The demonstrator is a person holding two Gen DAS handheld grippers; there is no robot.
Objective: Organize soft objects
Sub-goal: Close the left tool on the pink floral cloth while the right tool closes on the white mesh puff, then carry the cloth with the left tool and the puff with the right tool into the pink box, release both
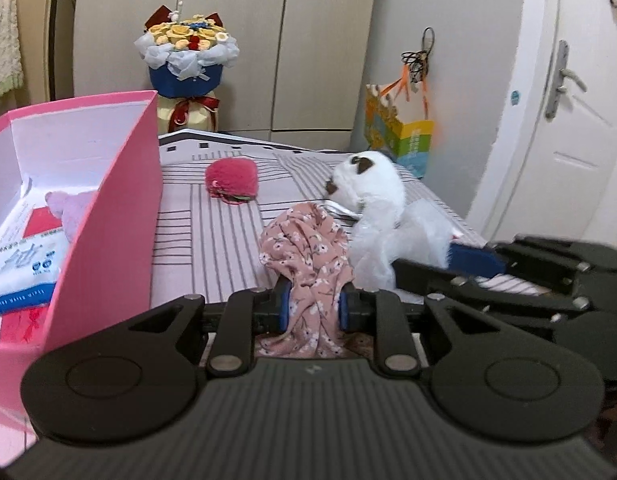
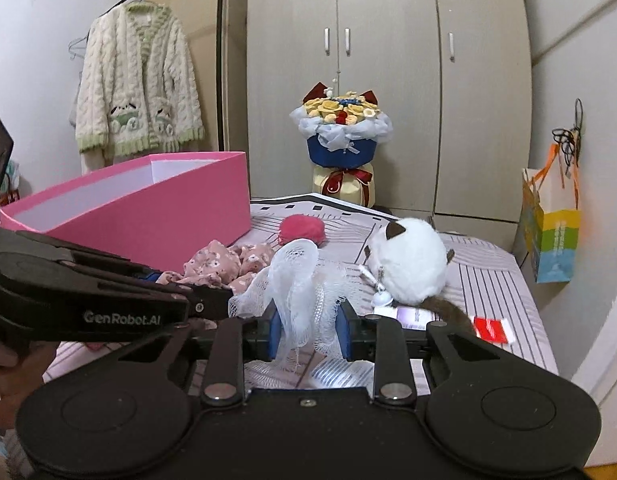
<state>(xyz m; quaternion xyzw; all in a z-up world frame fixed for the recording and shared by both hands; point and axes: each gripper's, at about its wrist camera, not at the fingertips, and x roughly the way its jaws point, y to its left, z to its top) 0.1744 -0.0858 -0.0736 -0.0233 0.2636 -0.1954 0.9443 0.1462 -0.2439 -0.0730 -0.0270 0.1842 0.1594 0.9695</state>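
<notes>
My left gripper (image 1: 314, 304) is shut on a pink floral cloth (image 1: 304, 248), bunched up above the striped table (image 1: 212, 240). In the right wrist view my right gripper (image 2: 306, 332) is shut on a white mesh cloth (image 2: 296, 280), lifted off the table (image 2: 488, 280). The floral cloth (image 2: 224, 264) shows there beside the left gripper's black arm. A white plush cat (image 2: 408, 264) lies to the right, also seen as the plush cat (image 1: 372, 188). A red fuzzy pouch (image 1: 231, 179) rests farther back. The pink box (image 1: 120, 200) stands at the left, holding a lilac plush (image 1: 74, 212) and a wipes pack (image 1: 20, 268).
A flower bouquet (image 2: 340, 136) stands behind the table before the wardrobe (image 2: 388, 60). A colourful gift bag (image 2: 552, 236) hangs at the right wall. A knitted cardigan (image 2: 136, 80) hangs at the left. A small red-and-white packet (image 2: 492, 330) lies near the table's right edge.
</notes>
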